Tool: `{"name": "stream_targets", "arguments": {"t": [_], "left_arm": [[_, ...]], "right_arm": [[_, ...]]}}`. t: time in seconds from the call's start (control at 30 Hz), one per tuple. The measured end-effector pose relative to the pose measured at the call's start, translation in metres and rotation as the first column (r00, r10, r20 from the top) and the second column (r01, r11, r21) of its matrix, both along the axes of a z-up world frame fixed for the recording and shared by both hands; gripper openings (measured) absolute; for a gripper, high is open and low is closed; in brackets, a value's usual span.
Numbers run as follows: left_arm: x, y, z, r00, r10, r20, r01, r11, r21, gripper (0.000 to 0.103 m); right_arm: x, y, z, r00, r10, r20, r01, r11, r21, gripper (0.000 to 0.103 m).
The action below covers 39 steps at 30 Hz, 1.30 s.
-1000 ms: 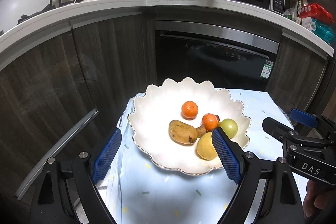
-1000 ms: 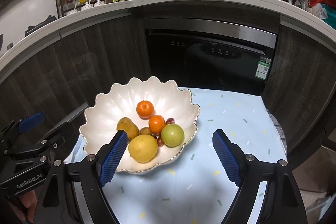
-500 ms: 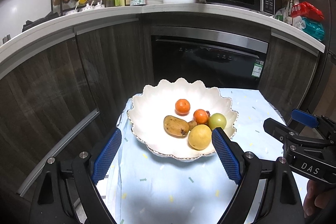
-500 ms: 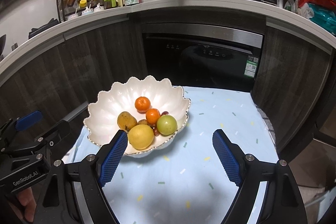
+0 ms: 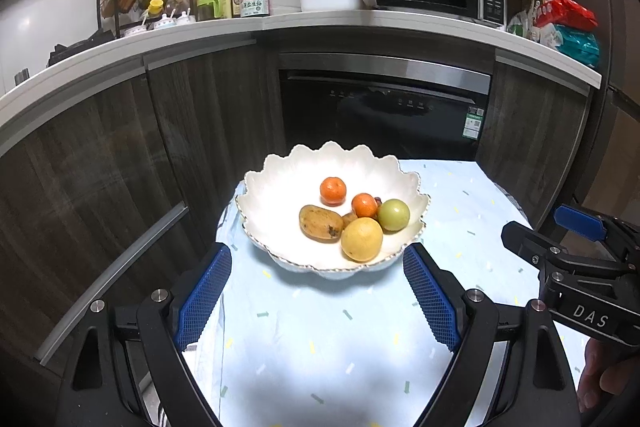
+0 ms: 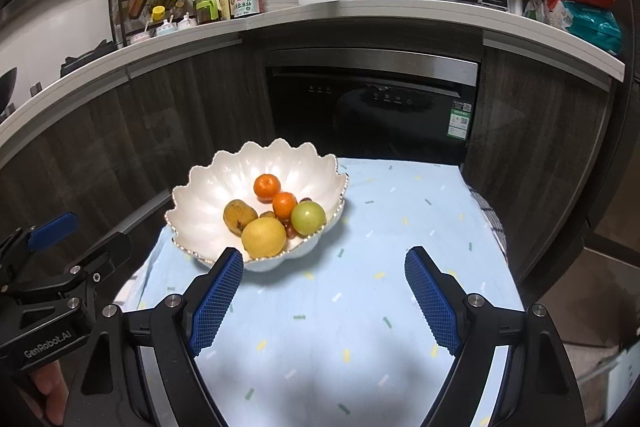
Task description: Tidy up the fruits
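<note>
With all fruit lying in the white scalloped ceramic bowl (image 5: 280, 187) just ahead, left hand-held gripper (image 5: 316, 301) and right hand-held gripper (image 6: 324, 301) hang wide open, empty; judged finished, so keep clear of rim.

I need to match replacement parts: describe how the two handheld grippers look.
Both are black angular frames with silver bolts and blue cross-hatched pads on the jaws. The left gripper carries white "GenRobot.AI" lettering on its body, the right gripper "DAS". Each has a blue tab on top.
</note>
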<state>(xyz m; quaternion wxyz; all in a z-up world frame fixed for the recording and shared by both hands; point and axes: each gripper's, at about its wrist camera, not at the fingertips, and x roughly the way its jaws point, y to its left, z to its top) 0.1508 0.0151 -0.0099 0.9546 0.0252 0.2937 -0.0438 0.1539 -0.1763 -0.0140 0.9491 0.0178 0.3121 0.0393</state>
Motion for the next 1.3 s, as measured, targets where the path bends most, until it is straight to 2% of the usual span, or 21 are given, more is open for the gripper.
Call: {"name": "stream_targets", "arguments": {"t": [0.97, 1.3], "left_arm": [[-0.054, -0.013, -0.014, 1.000, 0.002, -0.011, -0.002, 1.000, -0.003, 0.088], [-0.071, -0.013, -0.019, 1.000, 0.012, 0.009, -0.012, 1.000, 0.003, 0.088]], "right_arm": [[-0.055, -0.019, -0.015, 0.999, -0.035, 0.010, 0.034, 0.999, 0.008, 0.084], [-0.073, -0.021, -0.023, 0.999, -0.041, 0.024, 0.041, 0.999, 0.008, 0.084]]}}
